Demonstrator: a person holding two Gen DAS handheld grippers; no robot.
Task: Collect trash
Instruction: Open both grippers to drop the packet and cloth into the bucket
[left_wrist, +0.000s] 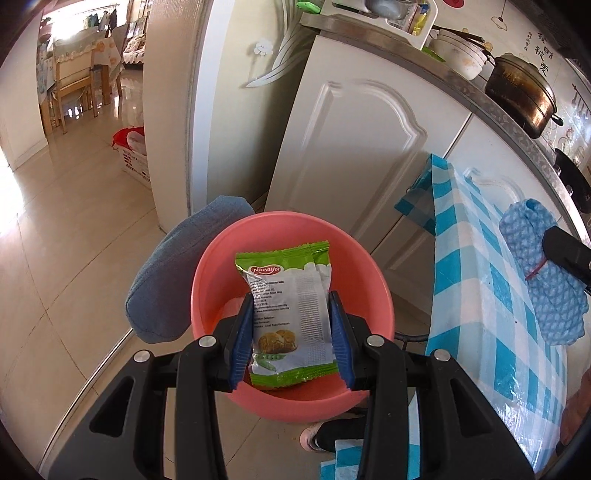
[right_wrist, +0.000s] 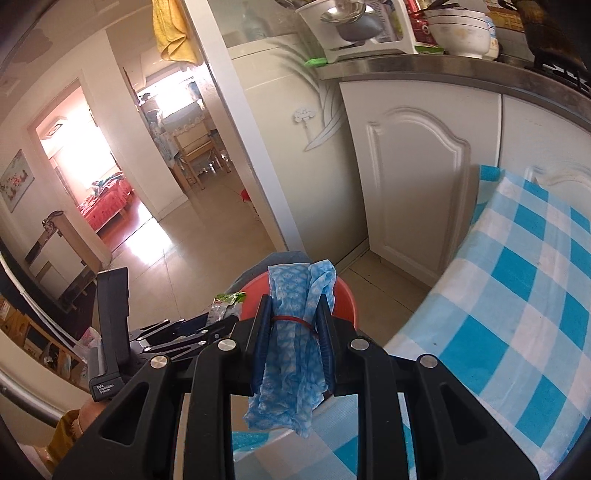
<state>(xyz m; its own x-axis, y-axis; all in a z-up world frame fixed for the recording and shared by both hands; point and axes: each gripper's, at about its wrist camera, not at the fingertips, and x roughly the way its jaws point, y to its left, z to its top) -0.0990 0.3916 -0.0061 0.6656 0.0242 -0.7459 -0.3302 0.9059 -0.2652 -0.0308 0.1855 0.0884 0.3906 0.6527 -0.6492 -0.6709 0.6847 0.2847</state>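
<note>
My left gripper (left_wrist: 291, 302) is shut on a green and white snack wrapper (left_wrist: 290, 314), which hangs above the open mouth of a pink plastic bin (left_wrist: 354, 273) on the floor. In the right wrist view my right gripper (right_wrist: 293, 304) is shut on a bundled blue patterned cloth (right_wrist: 291, 354) tied with a red rubber band, held beside the bin (right_wrist: 345, 295) and over the table's edge. The same cloth (left_wrist: 543, 273) and a right finger show at the right of the left wrist view. The left gripper (right_wrist: 218, 321) with the wrapper (right_wrist: 225, 304) appears left of the right one.
A table with a blue and white checked cloth (left_wrist: 480, 280) stands at the right, close to the bin. White cabinet doors (left_wrist: 354, 147) under a worktop with pots and bowls lie ahead. A blue-grey cushion (left_wrist: 177, 273) sits left of the bin. A shoe (left_wrist: 314, 435) is below it.
</note>
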